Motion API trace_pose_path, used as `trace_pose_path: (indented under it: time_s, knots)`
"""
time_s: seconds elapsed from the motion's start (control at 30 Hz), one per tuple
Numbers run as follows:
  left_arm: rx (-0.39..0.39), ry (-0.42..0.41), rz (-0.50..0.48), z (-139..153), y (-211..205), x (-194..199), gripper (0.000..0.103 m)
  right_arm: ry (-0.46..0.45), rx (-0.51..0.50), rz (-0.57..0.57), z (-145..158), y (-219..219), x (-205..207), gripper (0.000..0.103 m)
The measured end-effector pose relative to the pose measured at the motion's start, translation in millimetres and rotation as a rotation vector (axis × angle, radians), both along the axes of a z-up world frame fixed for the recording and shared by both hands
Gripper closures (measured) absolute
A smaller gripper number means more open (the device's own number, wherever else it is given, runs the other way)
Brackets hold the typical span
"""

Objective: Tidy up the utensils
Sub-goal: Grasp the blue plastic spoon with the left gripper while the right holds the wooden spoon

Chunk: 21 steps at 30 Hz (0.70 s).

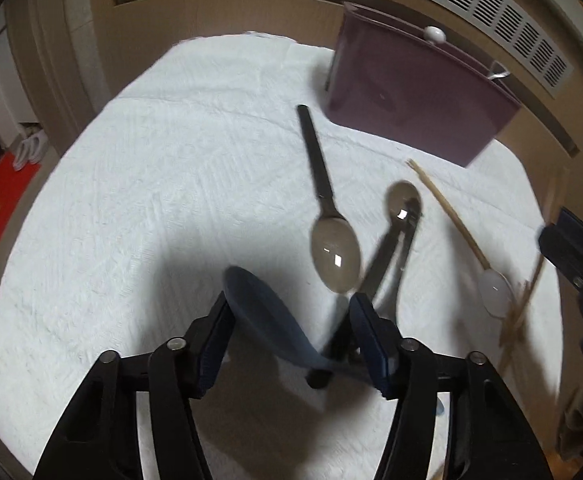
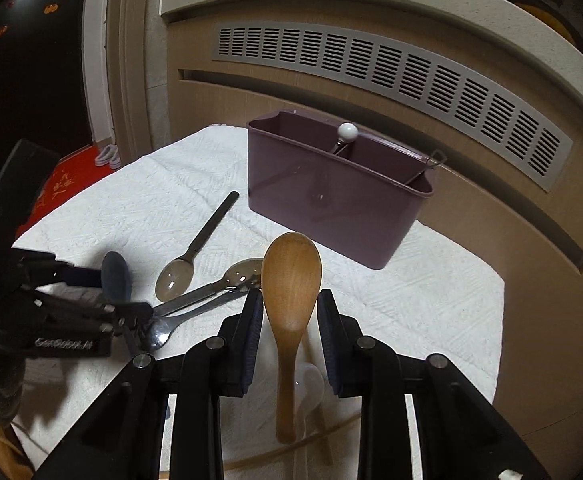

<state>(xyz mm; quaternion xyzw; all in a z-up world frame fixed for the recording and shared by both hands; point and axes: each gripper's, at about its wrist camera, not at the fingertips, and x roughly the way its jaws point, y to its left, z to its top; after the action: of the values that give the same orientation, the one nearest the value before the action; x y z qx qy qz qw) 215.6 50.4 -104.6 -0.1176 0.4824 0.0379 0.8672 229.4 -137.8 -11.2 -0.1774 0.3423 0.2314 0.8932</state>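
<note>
The right hand-held gripper [image 2: 289, 318] squeezes the brown wooden spoon [image 2: 291, 280] by its neck, with the purple plastic utensil box [image 2: 331, 208] at 12 o'clock, while the left hand-held gripper [image 1: 289, 332] sits open around a dark blue spoon [image 1: 267, 312] that may slip sideways if pinched crookedly.

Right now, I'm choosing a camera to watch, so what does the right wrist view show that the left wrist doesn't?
Right only: a clear look at the wooden spoon in the right gripper, the divided inside of the purple holder. Left only: the full wooden handle of the white spoon. Both: the holder, two loose spoons, the blue spoon between the fingers of the left gripper.
</note>
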Motion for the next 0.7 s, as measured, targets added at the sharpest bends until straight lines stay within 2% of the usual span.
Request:
trace_pose_path:
  time_s: [0.1,0.13,0.17,0.2,0.4,0.5,0.57,0.7]
  knots:
    - [0.021,-0.008,0.011,-1.5,2.3,1.0,0.055,-0.013,-0.002,-0.002,0.0,-3.2,-4.8,0.078]
    - [0.038,-0.014,0.007,-1.7,1.1,0.5,0.062,-0.011,0.002,-0.001,-0.5,-3.8,-5.7,0.078]
    - [0.059,-0.024,0.0,-1.7,-0.7,-0.3,0.073,-0.009,0.003,-0.002,-1.3,-4.2,-6.3,0.078]
    - [0.081,-0.036,-0.014,-1.5,-2.7,-1.4,0.078,-0.007,0.003,-0.005,-2.3,-4.4,-6.3,0.078]
    - [0.105,-0.16,-0.102,10.7,-8.4,-15.6,0.082,0.026,0.016,-0.025,-6.9,-7.9,-5.1,0.085]
    - [0.113,-0.207,-0.138,20.1,-8.4,-23.6,0.084,0.065,0.037,0.017,-12.2,-9.1,-6.0,0.085]
    - [0.109,-0.223,-0.157,24.6,-7.2,-25.8,0.087,0.094,0.062,0.058,-16.0,-8.8,-4.9,0.084]
    - [0.116,-0.249,-0.177,32.2,-0.3,-32.8,0.088,0.11,0.038,0.064,-27.1,2.4,5.2,0.074]
